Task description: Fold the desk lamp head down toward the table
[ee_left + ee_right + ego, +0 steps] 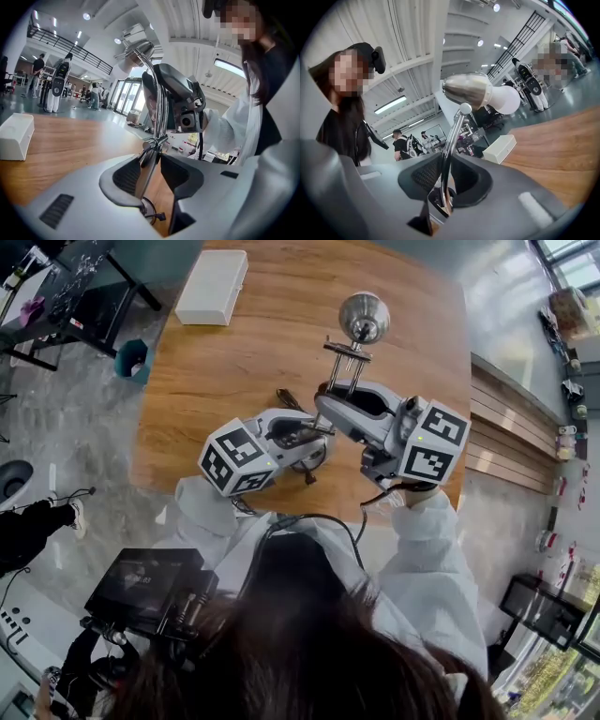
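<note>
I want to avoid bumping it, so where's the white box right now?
In the head view the white box lies near the far left corner of the wooden table, apart from the lamp, which stands to its right.

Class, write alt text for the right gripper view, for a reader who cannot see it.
The right gripper's jaws clamp the lamp's chrome arm, which rises to a chrome lamp head with a white bulb. Behind, at right, a wooden table carries a white box.
</note>
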The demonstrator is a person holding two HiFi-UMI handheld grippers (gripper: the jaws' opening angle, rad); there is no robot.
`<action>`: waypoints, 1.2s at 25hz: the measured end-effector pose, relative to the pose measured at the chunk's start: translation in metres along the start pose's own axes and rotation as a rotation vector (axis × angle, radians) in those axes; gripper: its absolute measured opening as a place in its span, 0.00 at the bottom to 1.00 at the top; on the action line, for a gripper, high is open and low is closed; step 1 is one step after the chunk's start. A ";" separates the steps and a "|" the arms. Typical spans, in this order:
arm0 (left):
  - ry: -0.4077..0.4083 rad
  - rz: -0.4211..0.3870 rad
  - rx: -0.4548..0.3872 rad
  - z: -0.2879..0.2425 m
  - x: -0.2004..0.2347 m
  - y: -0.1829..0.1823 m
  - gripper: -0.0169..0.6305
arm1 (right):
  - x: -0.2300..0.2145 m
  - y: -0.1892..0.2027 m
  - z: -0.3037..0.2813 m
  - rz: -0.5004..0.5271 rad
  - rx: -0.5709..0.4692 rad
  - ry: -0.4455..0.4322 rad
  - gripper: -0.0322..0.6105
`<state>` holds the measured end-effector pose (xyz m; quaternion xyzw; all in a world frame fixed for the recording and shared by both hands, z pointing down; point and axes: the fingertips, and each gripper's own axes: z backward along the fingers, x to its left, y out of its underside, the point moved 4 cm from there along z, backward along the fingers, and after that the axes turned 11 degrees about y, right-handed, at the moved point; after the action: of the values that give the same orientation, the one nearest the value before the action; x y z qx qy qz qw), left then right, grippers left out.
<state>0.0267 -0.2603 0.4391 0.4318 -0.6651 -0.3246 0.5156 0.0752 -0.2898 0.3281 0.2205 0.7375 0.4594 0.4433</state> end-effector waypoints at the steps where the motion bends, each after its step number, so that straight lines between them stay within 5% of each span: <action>1: 0.003 -0.006 -0.001 -0.001 0.000 0.000 0.24 | 0.002 0.000 0.000 0.029 0.007 0.001 0.14; 5: 0.002 -0.031 -0.004 0.000 -0.001 0.002 0.23 | 0.003 0.001 -0.001 0.050 0.049 -0.027 0.11; 11: 0.013 -0.062 0.015 -0.001 -0.001 0.002 0.22 | -0.005 0.002 -0.002 -0.227 0.061 -0.197 0.09; 15: 0.016 -0.064 0.022 0.000 -0.001 0.002 0.22 | -0.007 0.002 -0.004 -0.319 0.088 -0.245 0.11; 23: -0.009 -0.130 0.053 -0.005 -0.006 -0.001 0.20 | -0.055 0.010 -0.010 -0.609 0.076 -0.229 0.08; 30: -0.004 -0.145 0.072 -0.003 0.000 0.001 0.20 | -0.105 0.049 -0.030 -0.905 0.188 -0.160 0.12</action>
<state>0.0298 -0.2595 0.4406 0.4966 -0.6443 -0.3379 0.4735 0.0988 -0.3571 0.4241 -0.0495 0.7613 0.1325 0.6328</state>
